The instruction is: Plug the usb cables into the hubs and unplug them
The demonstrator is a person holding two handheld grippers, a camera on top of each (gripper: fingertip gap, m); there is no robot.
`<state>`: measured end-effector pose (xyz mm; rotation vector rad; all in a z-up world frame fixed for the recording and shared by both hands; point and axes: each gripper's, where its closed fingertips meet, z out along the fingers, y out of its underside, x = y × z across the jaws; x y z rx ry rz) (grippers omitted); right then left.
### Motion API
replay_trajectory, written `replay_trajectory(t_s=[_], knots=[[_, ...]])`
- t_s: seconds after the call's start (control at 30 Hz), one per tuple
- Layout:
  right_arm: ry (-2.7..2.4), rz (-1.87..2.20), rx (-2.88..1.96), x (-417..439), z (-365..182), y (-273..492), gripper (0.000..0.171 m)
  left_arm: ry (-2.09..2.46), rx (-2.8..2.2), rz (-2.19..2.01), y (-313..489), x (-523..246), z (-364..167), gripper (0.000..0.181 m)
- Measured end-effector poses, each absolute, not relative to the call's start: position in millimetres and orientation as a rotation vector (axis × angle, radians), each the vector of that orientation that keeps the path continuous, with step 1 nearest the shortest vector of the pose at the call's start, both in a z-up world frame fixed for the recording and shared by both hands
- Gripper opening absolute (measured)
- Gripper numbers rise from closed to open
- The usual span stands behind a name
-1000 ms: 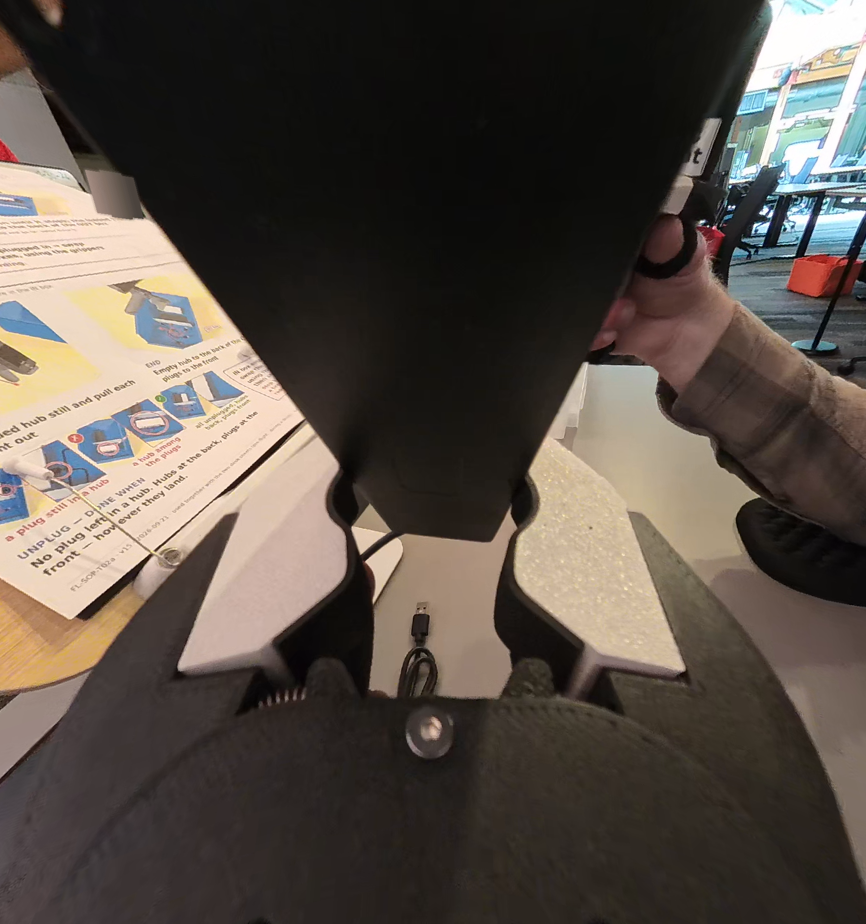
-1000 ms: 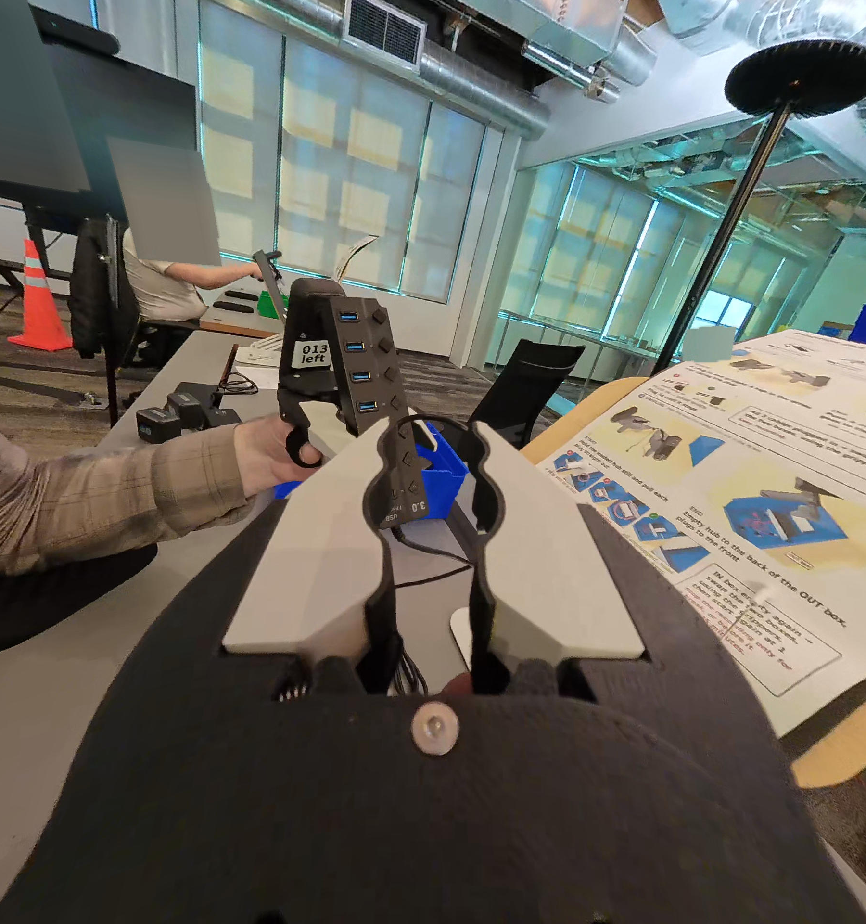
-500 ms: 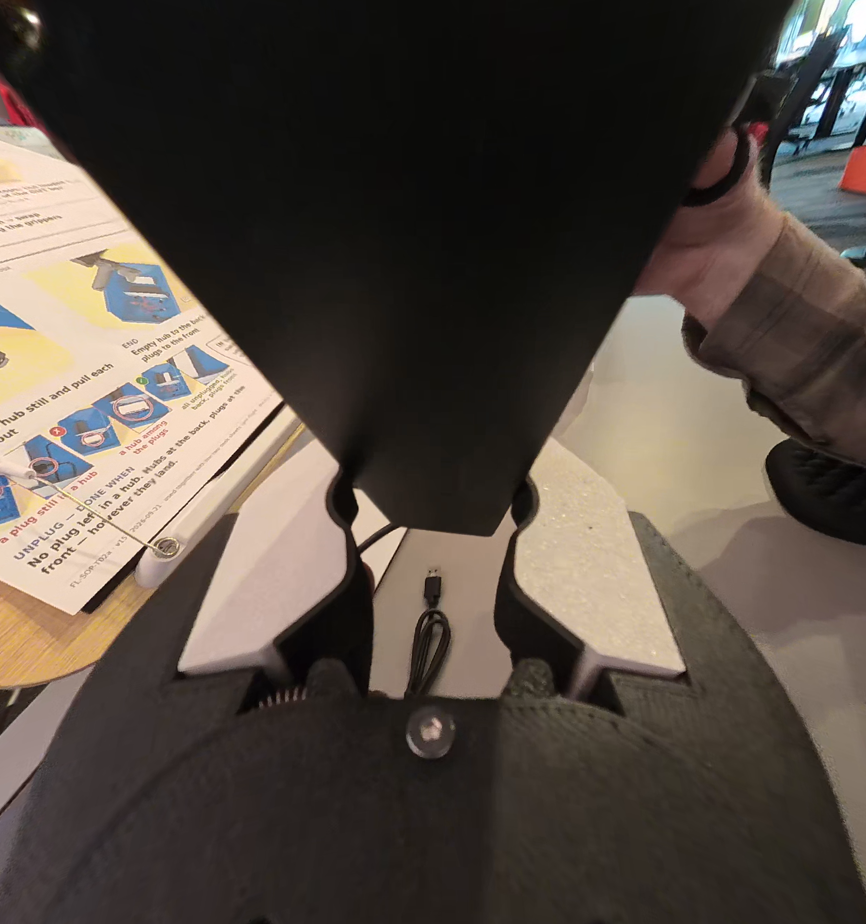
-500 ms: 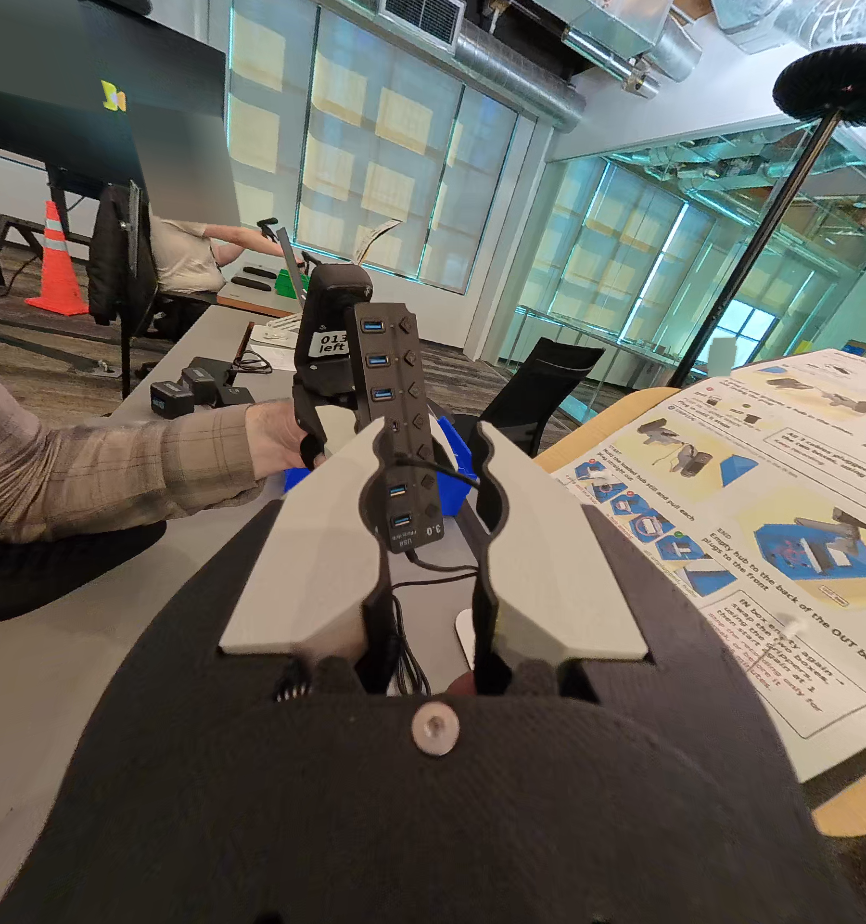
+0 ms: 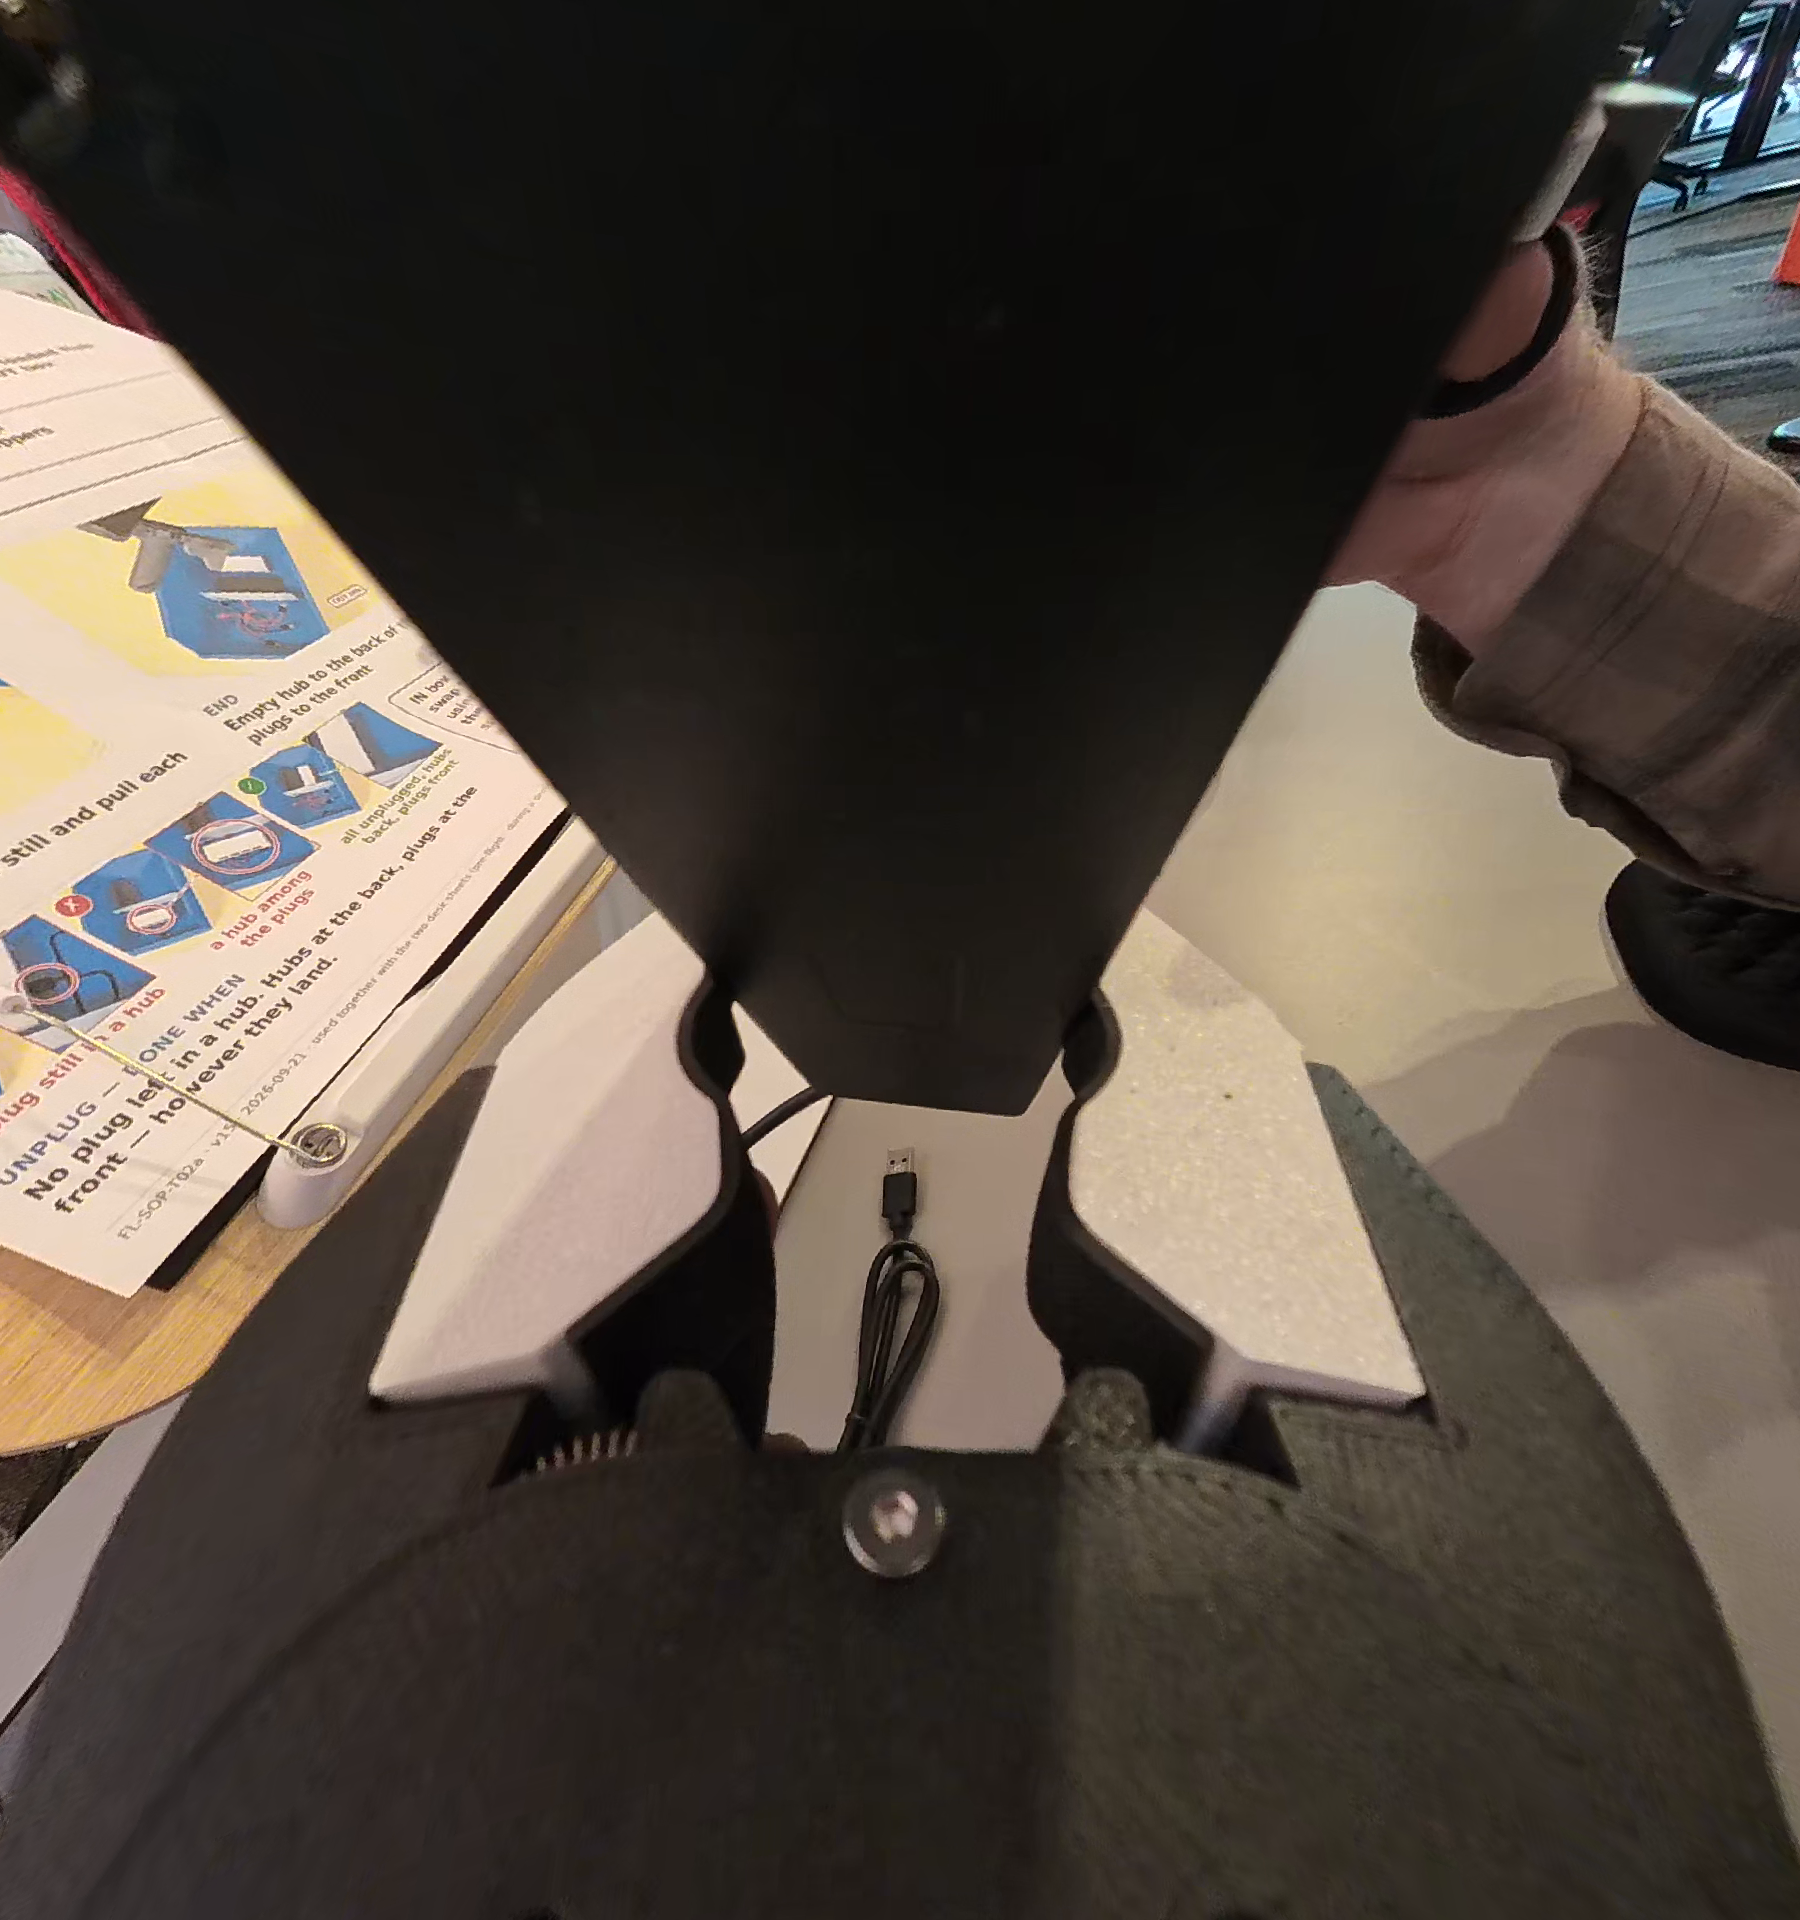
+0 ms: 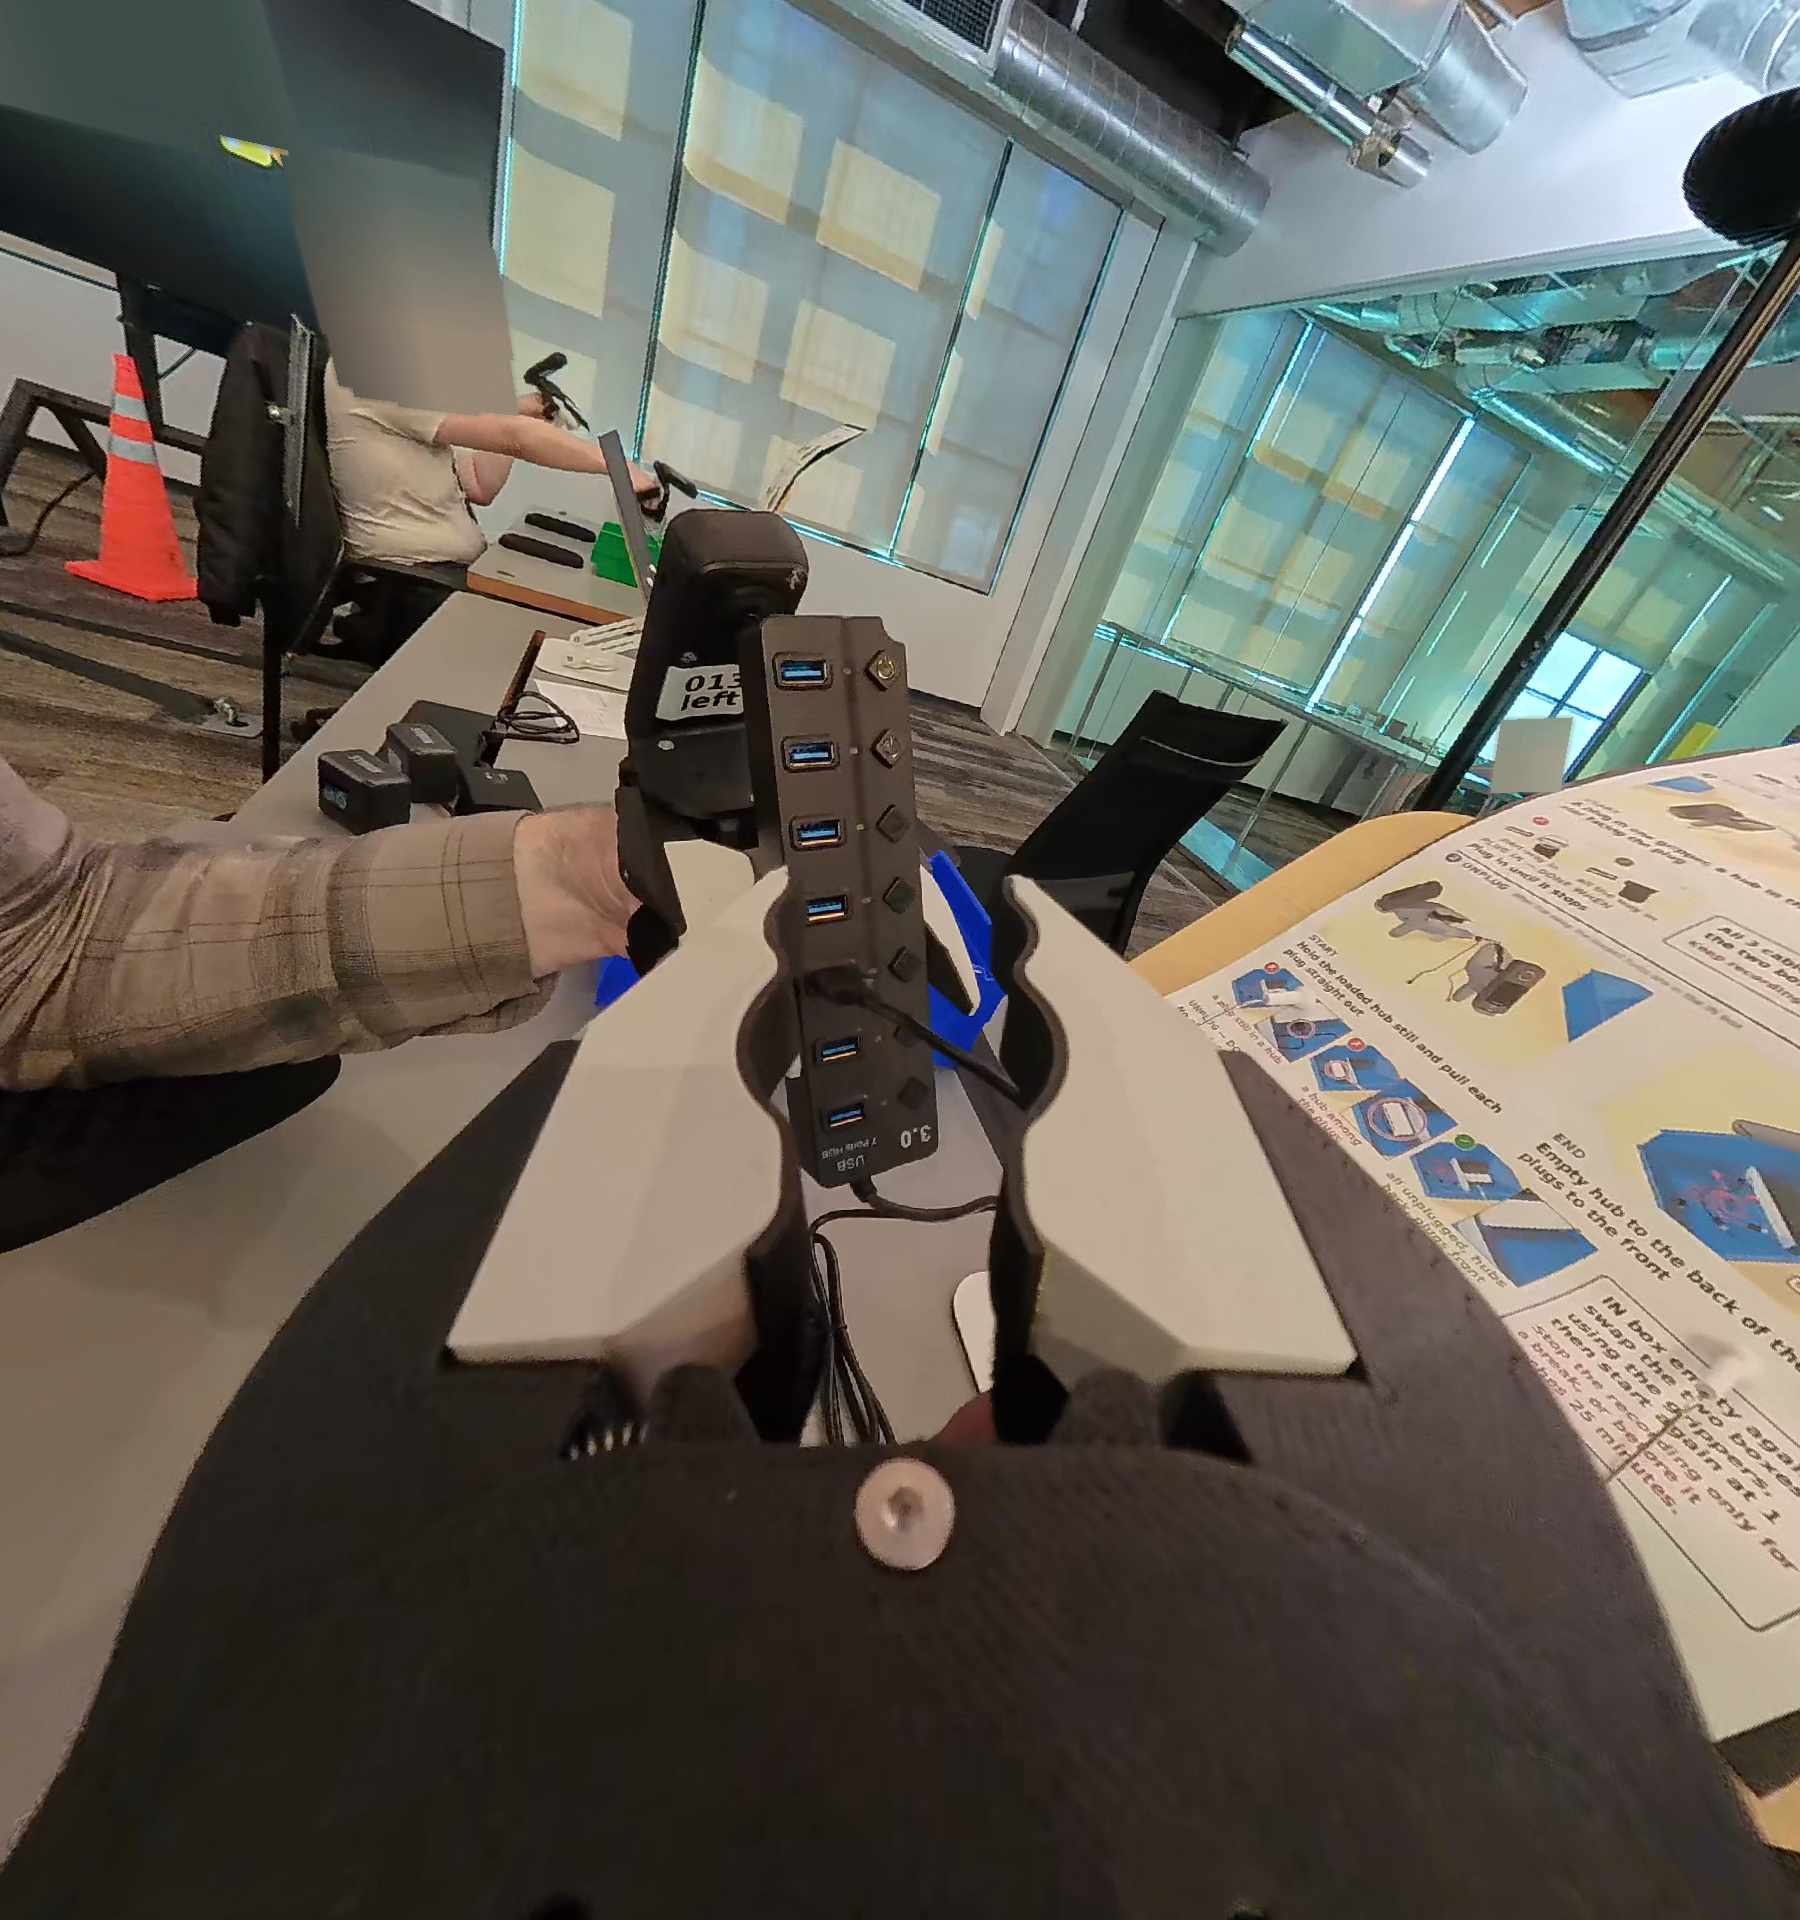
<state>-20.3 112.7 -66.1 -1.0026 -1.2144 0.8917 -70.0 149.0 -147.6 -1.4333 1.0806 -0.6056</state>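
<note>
The black hub (image 6: 842,894), clamped upright in the left hand-held gripper (image 6: 719,862), has risen closer to the open right hand-held gripper (image 6: 891,1060); one cable stays plugged, likely next to pull. Another usb cable (image 5: 898,1278) lies on the tabletop (image 5: 1395,852).

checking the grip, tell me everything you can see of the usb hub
The hub is a long black plastic bar, held upright and slightly tilted by the left gripper behind it. Its face shows a column of blue ports with a row of black buttons beside them. One black plug sits in a lower port; the others look empty. A black cable leaves its bottom end. It sits between the right gripper's open jaws, seemingly untouched.
</note>
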Motion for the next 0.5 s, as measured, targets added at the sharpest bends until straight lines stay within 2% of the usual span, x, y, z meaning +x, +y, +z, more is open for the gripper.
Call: replay_trajectory(t_s=[0.5], knots=[[-1.214,0.91,-0.985,-21.2,-67.5,112.8,0.034,1.136,-1.446,-0.597,146.3,-60.2,-157.8,0.061]])
